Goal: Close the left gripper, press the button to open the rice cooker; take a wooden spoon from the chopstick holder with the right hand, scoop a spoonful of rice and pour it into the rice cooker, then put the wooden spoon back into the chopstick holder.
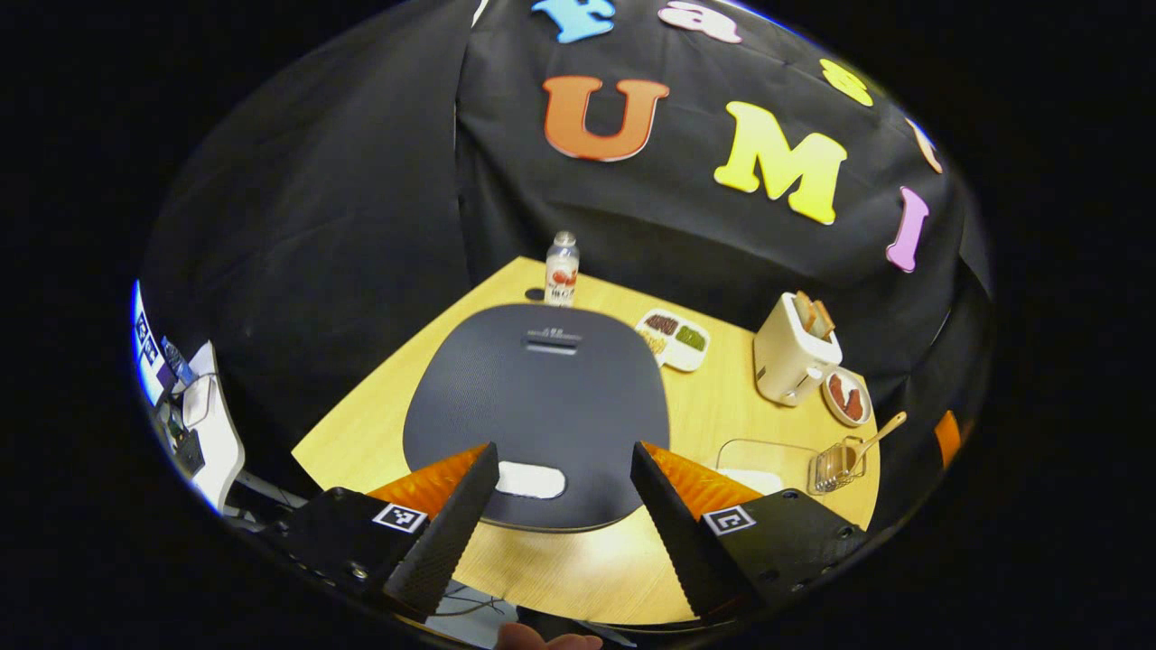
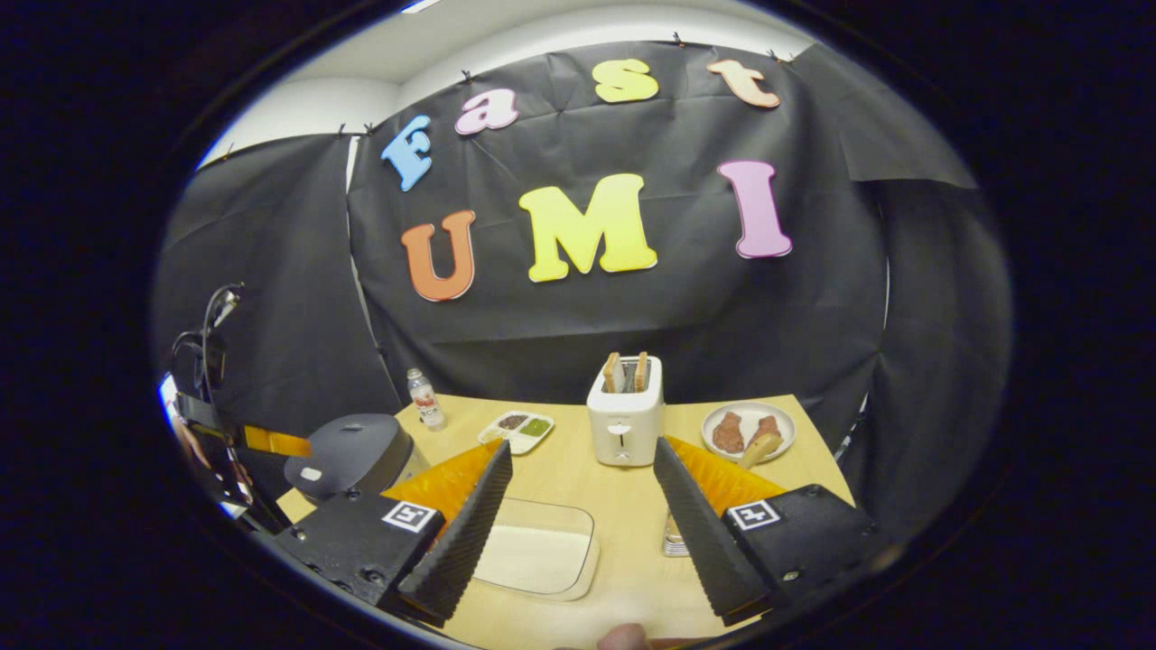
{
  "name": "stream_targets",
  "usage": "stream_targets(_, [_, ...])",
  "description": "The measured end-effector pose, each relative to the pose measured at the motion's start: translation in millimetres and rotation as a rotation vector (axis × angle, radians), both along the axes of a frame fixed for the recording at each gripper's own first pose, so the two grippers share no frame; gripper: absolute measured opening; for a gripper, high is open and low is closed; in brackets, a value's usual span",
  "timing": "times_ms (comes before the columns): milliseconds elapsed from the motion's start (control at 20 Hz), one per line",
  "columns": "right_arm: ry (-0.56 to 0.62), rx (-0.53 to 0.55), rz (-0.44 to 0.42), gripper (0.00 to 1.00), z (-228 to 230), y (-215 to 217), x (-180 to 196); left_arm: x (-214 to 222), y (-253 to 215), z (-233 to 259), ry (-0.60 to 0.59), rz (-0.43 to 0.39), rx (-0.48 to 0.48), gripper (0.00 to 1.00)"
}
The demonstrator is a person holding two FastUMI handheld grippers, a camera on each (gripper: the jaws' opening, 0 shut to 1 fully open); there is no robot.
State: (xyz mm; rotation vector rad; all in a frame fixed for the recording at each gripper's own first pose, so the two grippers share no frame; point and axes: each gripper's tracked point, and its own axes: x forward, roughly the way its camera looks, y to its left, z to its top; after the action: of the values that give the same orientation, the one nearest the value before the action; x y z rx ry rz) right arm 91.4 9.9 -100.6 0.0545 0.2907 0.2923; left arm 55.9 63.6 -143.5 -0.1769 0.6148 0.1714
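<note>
The rice cooker (image 1: 542, 388) has a dark closed lid and a white button (image 1: 531, 480) at its near edge. My left gripper (image 1: 562, 451) hovers open just above that button, its fingers spread to either side. Off to the right, a wooden spoon (image 1: 880, 431) leans in the wire chopstick holder (image 1: 835, 465), beside a clear box of rice (image 1: 768, 462). My right gripper (image 2: 582, 447) is open and holds nothing, above the rice box (image 2: 537, 546). The holder (image 2: 673, 537) peeks out beside its right finger, with the spoon's end (image 2: 759, 447) above it. The cooker (image 2: 348, 456) sits at the left.
On the wooden table (image 2: 578, 487), a white toaster (image 2: 625, 411) with bread stands at the back middle. A plate of meat (image 2: 748, 429) lies to its right, a divided white dish (image 2: 519, 429) and a small bottle (image 2: 423, 397) to its left. Black cloth walls surround the table.
</note>
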Motion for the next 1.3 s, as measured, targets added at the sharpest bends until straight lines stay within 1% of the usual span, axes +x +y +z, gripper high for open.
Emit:
stream_targets(150, [-0.043,0.026,-0.028,1.00,23.8,-6.8,-3.8,0.6,-29.5,52.0,-0.152,-0.075,0.074,0.95])
stream_targets(250, [-0.084,0.035,-0.045,1.00,42.5,-8.6,-15.2,-6.5,-49.2,85.1,-0.263,-0.110,0.087,0.95])
stream_targets(350, [-0.128,0.028,-0.070,0.99,62.1,-11.9,-33.1,-17.1,-66.1,109.2,-0.348,-0.114,0.050,0.95])
stream_targets(450, [-0.163,0.013,-0.096,0.99,81.5,-13.5,-57.4,-37.7,-86.8,131.2,-0.415,-0.150,-0.004,0.95])
stream_targets(500, [-0.184,0.010,-0.101,1.00,91.0,-12.3,-72.6,-48.0,-91.5,139.0,-0.448,-0.169,-0.007,0.95])
stream_targets(650, [-0.244,-0.019,-0.121,0.99,111.1,-9.9,-116.5,-80.6,-94.3,160.7,-0.545,-0.226,0.020,0.95])
stream_targets(700, [-0.252,-0.027,-0.129,1.00,112.4,-9.1,-131.3,-91.5,-95.9,164.0,-0.571,-0.242,0.035,0.95])
stream_targets(850, [-0.263,-0.058,-0.161,0.99,109.5,-9.2,-172.2,-123.6,-106.3,167.0,-0.622,-0.308,0.071,0.95])
stream_targets(950, [-0.257,-0.080,-0.175,0.99,104.8,-9.7,-192.1,-139.3,-113.9,168.0,-0.632,-0.344,0.084,0.95])
stream_targets(1050, [-0.252,-0.079,-0.179,1.00,103.5,-8.1,-208.0,-152.6,-117.4,168.3,-0.633,-0.349,0.082,0.95])
stream_targets(1150, [-0.255,-0.077,-0.187,0.99,105.0,-8.7,-214.7,-163.7,-126.5,171.6,-0.653,-0.366,0.074,0.95])
stream_targets(1250, [-0.238,-0.076,-0.190,0.99,103.0,-8.5,-222.6,-170.9,-133.6,171.4,-0.657,-0.390,0.085,0.95])
stream_targets(1300, [-0.248,-0.071,-0.191,1.00,107.8,-7.7,-225.7,-173.6,-136.2,172.9,-0.662,-0.398,0.091,0.95])
